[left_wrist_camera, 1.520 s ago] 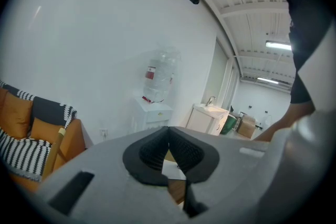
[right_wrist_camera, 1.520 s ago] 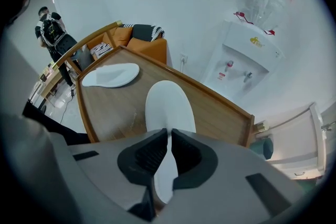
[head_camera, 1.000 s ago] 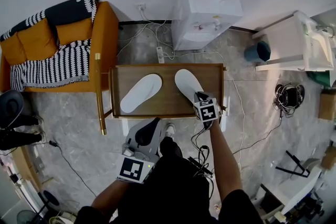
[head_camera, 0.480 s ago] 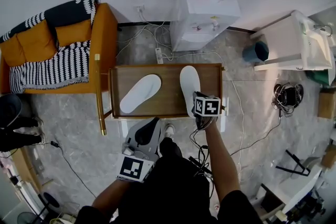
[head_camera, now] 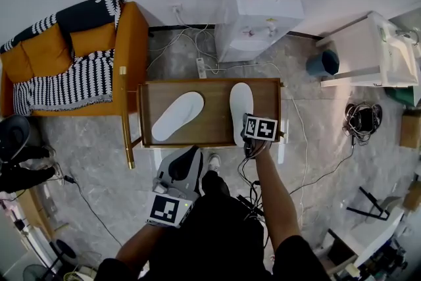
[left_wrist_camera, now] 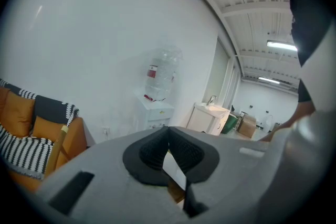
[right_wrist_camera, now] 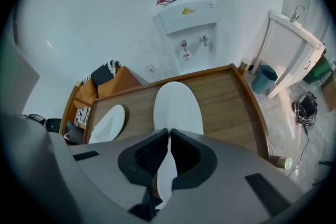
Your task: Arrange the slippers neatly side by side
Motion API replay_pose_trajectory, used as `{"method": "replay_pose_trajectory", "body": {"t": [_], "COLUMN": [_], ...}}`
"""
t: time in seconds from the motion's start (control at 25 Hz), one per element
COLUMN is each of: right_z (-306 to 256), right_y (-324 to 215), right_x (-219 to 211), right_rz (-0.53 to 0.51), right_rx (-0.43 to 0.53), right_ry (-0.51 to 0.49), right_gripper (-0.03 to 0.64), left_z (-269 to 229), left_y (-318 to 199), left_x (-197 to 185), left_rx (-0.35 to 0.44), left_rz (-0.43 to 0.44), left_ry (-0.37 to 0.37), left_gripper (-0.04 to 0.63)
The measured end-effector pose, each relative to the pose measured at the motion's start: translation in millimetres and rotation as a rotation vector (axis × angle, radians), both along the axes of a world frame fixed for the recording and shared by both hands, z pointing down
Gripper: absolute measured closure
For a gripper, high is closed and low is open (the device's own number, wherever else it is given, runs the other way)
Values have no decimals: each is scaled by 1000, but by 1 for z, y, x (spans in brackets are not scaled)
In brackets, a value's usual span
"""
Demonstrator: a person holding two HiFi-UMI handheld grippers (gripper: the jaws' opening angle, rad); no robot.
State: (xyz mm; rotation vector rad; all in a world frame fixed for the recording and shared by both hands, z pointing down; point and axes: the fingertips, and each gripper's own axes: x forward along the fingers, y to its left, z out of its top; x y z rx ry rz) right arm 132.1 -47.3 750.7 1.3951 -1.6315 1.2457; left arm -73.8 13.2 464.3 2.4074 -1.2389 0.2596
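Note:
Two white slippers lie on a low wooden table (head_camera: 210, 131). The left slipper (head_camera: 176, 115) lies slanted, toe toward the far right. The right slipper (head_camera: 241, 108) points straight away from me. My right gripper (head_camera: 250, 139) is shut on its heel at the table's near edge. In the right gripper view the thin white heel (right_wrist_camera: 167, 170) shows pinched between the jaws of the right gripper (right_wrist_camera: 168, 157), and the left slipper (right_wrist_camera: 107, 124) lies apart at the left. My left gripper (head_camera: 177, 169) hangs below the table near my body, shut and holding nothing; in its own view the left gripper (left_wrist_camera: 169, 152) faces the wall.
An orange armchair (head_camera: 66, 52) with a striped blanket stands left of the table. Behind the table is a white water dispenser (head_camera: 256, 16). A white sink cabinet (head_camera: 371, 52), a blue bin (head_camera: 322, 64) and coiled cables (head_camera: 360, 119) are at the right.
The right gripper has swung the right slipper's toe to the right, from slanted to straight. The left slipper and left gripper have stayed put.

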Motion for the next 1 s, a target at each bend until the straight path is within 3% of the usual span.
{"method": "replay_pose_trajectory", "body": {"t": [0.6, 0.72, 1.0], "right_z": [9, 9, 2], "right_y": [-5, -6, -5], "right_x": [-3, -2, -1], "right_rz": [-31, -24, -24], "right_rx": [16, 24, 33], "right_ry": [0, 7, 7], "right_gripper": [589, 546, 522], "left_z": [5, 5, 3], "left_y": [-2, -1, 1], "left_x": [-2, -4, -2], "left_rx": [-4, -2, 0], "left_rz": [-17, -19, -24], "left_ry": [-4, -5, -1], "left_gripper": [580, 580, 580]}}
